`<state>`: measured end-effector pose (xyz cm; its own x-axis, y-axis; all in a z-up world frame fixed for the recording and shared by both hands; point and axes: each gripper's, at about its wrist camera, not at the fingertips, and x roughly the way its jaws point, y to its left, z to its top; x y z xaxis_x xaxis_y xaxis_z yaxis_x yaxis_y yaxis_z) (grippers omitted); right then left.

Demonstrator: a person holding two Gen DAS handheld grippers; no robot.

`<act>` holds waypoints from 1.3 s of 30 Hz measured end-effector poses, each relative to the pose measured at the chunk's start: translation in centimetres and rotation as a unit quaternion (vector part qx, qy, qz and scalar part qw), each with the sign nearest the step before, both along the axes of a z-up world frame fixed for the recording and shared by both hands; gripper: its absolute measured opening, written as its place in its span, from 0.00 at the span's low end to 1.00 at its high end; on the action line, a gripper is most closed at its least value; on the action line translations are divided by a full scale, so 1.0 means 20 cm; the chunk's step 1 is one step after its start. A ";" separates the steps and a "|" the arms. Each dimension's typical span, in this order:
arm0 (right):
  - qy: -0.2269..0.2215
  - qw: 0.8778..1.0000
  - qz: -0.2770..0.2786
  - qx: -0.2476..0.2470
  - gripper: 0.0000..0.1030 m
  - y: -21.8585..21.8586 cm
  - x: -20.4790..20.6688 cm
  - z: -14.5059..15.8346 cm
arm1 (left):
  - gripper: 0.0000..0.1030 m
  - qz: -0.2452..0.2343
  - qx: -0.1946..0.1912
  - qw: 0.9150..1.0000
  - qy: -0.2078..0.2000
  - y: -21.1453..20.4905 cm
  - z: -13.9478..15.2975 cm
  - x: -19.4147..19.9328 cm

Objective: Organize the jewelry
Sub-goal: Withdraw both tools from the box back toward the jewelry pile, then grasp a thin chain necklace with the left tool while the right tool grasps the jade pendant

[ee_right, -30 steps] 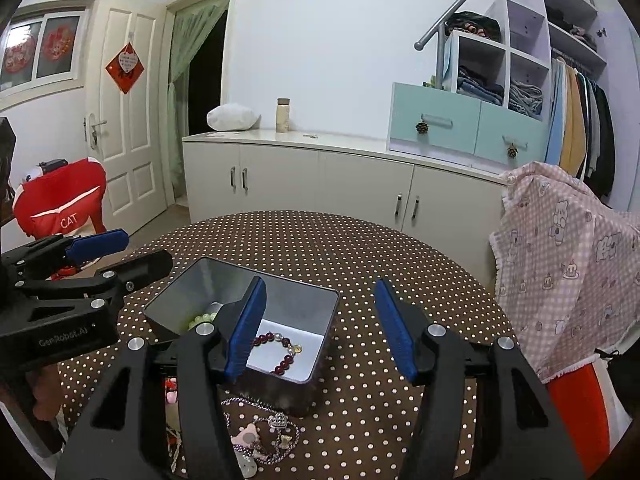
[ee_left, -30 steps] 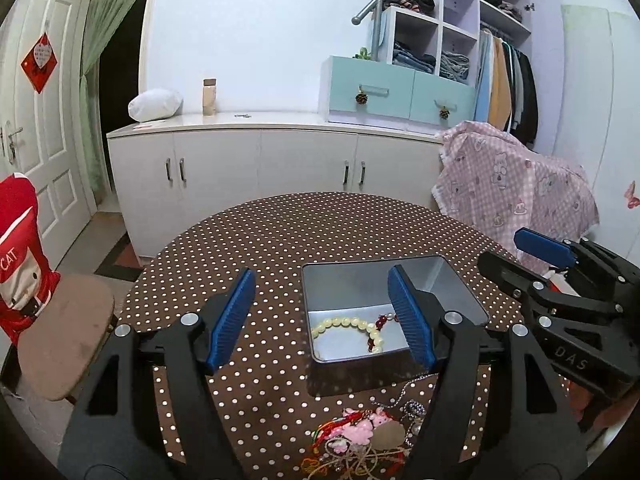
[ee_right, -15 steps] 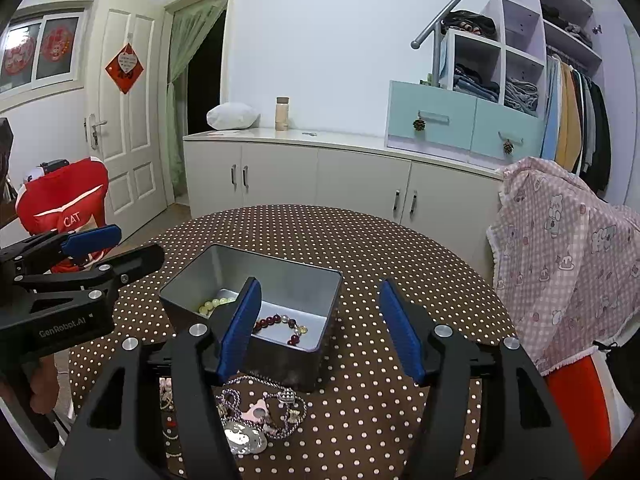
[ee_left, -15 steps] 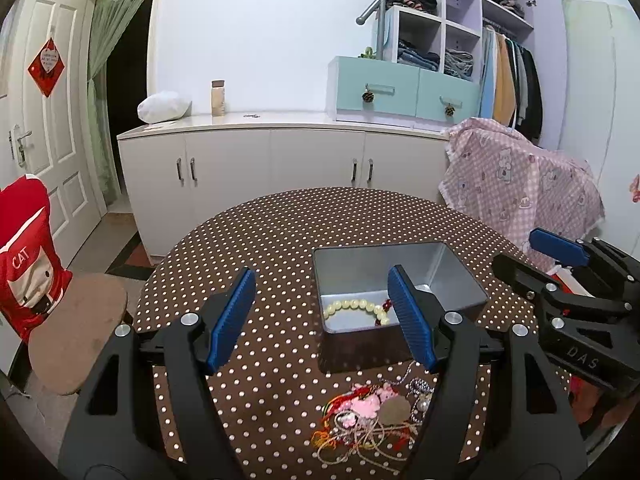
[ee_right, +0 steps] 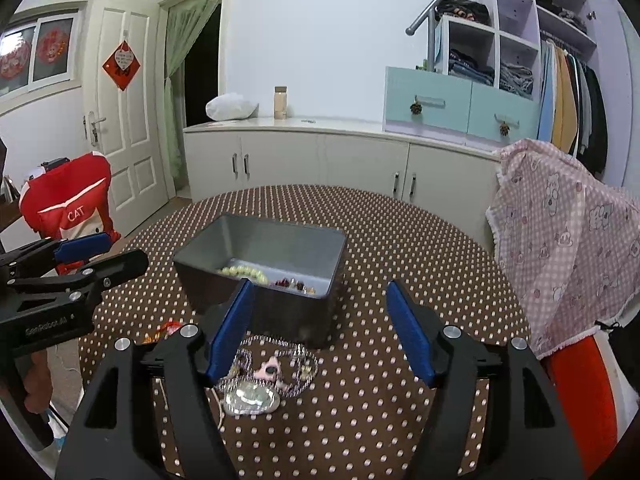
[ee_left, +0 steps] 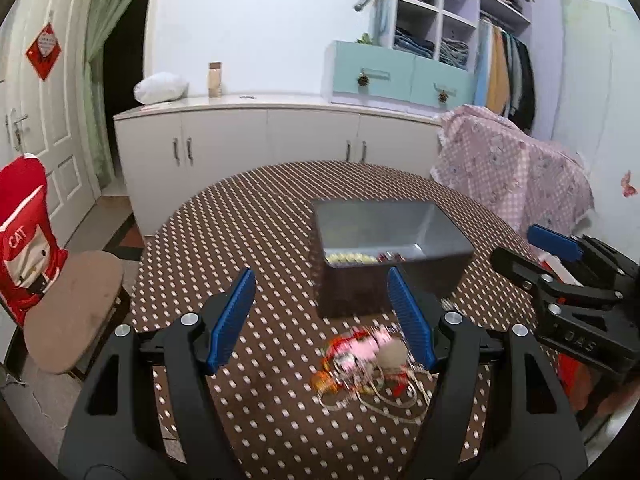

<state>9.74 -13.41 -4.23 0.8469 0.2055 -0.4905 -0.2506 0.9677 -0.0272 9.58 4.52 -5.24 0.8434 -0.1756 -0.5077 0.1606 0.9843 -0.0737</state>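
A grey metal tin [ee_left: 436, 232] [ee_right: 224, 236] stands on the round dotted table [ee_left: 260, 216] [ee_right: 400, 240]. Inside lie a pale bead bracelet [ee_left: 346, 257] [ee_right: 242, 271] and a dark red bead bracelet [ee_right: 288, 283]. In front of the tin lies a tangled pile of jewelry [ee_left: 366, 356], with chains and a silver pendant [ee_right: 252, 394]. My left gripper [ee_left: 322, 320] hangs open over the table just short of the pile, with nothing between its fingers. My right gripper [ee_right: 320, 328] is empty and its jaws are opening; it hovers to the right of the pile.
A chair with a red cover [ee_left: 24, 248] [ee_right: 68, 204] stands left of the table. A pink cloth-draped chair [ee_left: 512, 172] [ee_right: 568, 232] stands to the right. White cabinets [ee_left: 256, 148] line the far wall. A hand [ee_right: 34, 384] holds the left gripper's handle.
Both grippers have drawn back from the tin toward the near table edge, so the jewelry pile now shows fully. The right gripper's jaws have spread wider.
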 end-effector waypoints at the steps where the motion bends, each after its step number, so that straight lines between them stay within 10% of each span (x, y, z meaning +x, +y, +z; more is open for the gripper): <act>1: 0.005 1.000 -0.001 0.002 0.63 0.00 -0.01 -0.01 | 0.66 -0.006 0.002 1.000 0.004 -0.01 -0.01 -0.01; 10: 0.041 0.999 -0.003 0.011 0.63 -0.02 -0.05 -0.13 | 0.64 -0.065 0.033 0.996 0.043 -0.16 -0.16 -0.06; 20: 0.055 0.998 -0.017 0.024 0.63 -0.12 -0.08 -0.17 | 0.36 -0.061 0.023 0.994 0.091 -0.20 -0.25 0.04; 39: 0.077 0.996 -0.033 0.037 0.63 -0.19 -0.04 -0.24 | 0.29 -0.070 0.033 0.991 0.107 -0.25 -0.29 0.07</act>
